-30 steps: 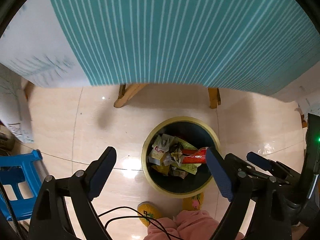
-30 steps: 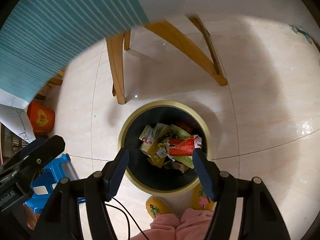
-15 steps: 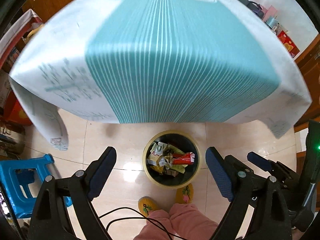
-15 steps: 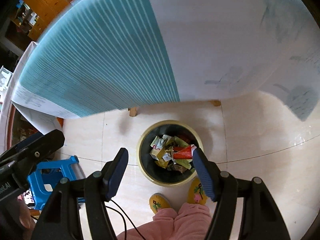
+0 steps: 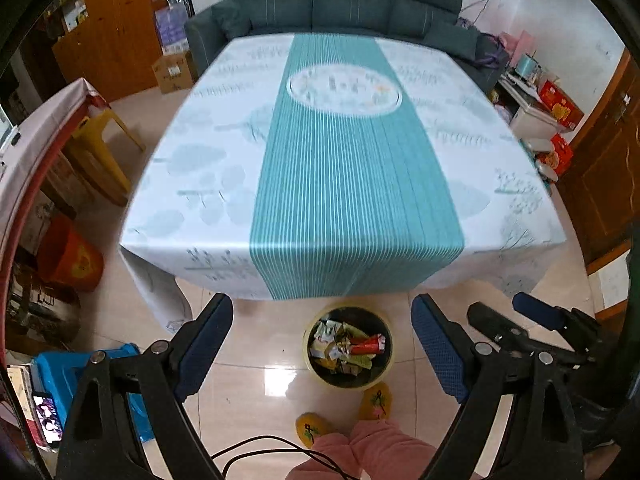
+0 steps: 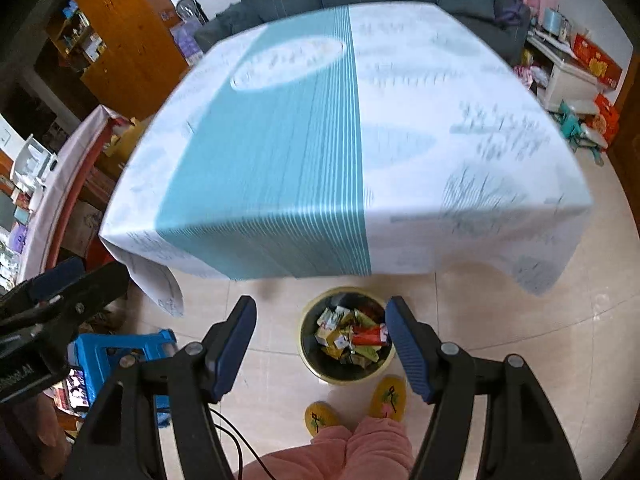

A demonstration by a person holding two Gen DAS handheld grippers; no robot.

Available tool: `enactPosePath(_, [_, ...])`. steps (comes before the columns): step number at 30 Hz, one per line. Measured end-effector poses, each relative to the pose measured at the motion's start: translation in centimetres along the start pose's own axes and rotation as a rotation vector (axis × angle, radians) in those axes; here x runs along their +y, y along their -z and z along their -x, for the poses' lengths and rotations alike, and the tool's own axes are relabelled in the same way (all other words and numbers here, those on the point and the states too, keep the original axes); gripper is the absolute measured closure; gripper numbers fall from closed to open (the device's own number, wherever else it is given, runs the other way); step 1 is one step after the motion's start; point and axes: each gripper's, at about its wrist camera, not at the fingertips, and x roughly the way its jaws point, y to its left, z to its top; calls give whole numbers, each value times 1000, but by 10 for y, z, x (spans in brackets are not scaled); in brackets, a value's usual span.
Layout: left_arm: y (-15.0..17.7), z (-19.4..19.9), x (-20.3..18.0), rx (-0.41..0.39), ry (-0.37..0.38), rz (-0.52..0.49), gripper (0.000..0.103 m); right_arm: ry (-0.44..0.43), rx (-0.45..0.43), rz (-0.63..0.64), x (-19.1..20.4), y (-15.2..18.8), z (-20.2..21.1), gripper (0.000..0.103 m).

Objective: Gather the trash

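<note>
A round bin (image 5: 347, 384) (image 6: 308, 354) with a yellow rim stands on the tiled floor just in front of the table. It holds several crumpled wrappers (image 5: 340, 344) (image 6: 344, 334), among them a red one. My left gripper (image 5: 322, 338) hangs high above the floor, open and empty, with the bin seen far below between its blue pads. My right gripper (image 6: 320, 332) is open and empty too, at about the same height, and its tips show at the right of the left wrist view. No trash shows on the tabletop.
A table (image 5: 340, 160) (image 6: 400, 140) under a white and teal striped cloth fills the middle. A dark sofa (image 5: 348, 0) stands behind it. A blue stool (image 5: 68, 372) (image 6: 120, 346) is at the left. The person's pink trouser legs and yellow slippers (image 5: 374, 402) are beside the bin.
Both grippers have risen from just above the bin to well above table height. The tabletop and the room behind it have come into view. Both stay open.
</note>
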Motion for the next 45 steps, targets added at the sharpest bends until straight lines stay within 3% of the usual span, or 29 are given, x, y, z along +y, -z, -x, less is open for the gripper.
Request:
enactPosePath(9, [-27,53,3,-73,-16,25,14,17,-92,-5,9,-34,70,35])
enactPosePath(20, [-50,97,-16,-172,-63,-9,14,16,-168,-3,18,-55,117,35])
enactPosePath(45, [-55,105,-24,-201,-88,-39,14,58,-245,36,30,-65,137,35])
